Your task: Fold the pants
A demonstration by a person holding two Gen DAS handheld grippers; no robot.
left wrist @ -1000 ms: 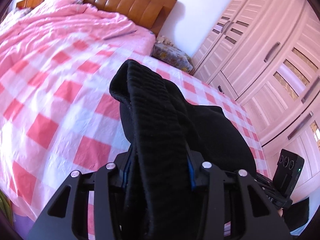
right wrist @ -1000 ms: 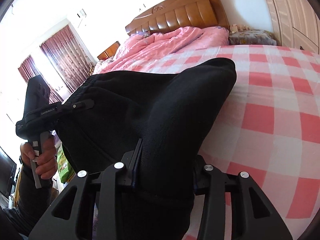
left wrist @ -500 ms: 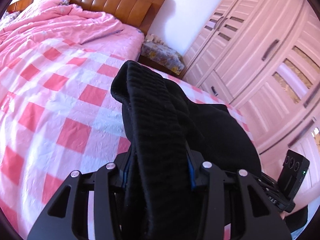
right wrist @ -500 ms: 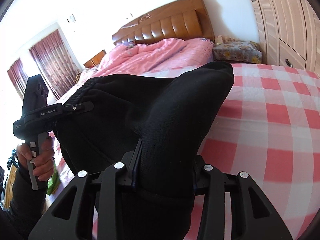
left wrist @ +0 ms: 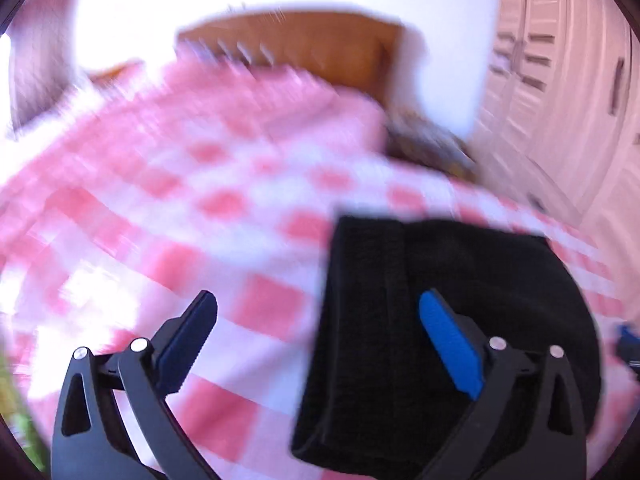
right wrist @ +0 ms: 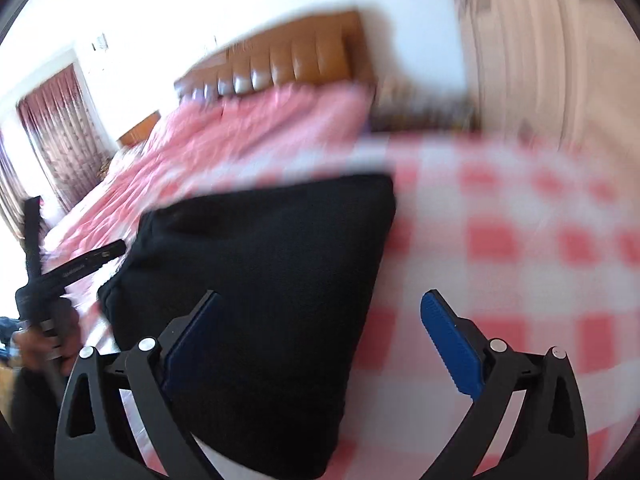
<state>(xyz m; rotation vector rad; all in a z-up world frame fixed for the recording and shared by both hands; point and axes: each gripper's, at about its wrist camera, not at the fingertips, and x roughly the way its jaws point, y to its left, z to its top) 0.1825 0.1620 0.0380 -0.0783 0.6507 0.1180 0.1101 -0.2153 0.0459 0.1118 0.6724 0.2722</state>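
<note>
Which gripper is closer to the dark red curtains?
Left. The left gripper sits on the curtains' side of the black pants; the right gripper is across them, farther away. Both have just been opening, pants loose between their fingers.

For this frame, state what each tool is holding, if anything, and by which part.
Nothing is held. Both the left tool and the right tool have just opened, and the folded black pants lie released on the checked bed cover.

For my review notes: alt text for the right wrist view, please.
Motion-blurred view: the right gripper, jaws just opened wide, over folded black pants lying on a pink checked bed. The left gripper is at the left edge.
</note>
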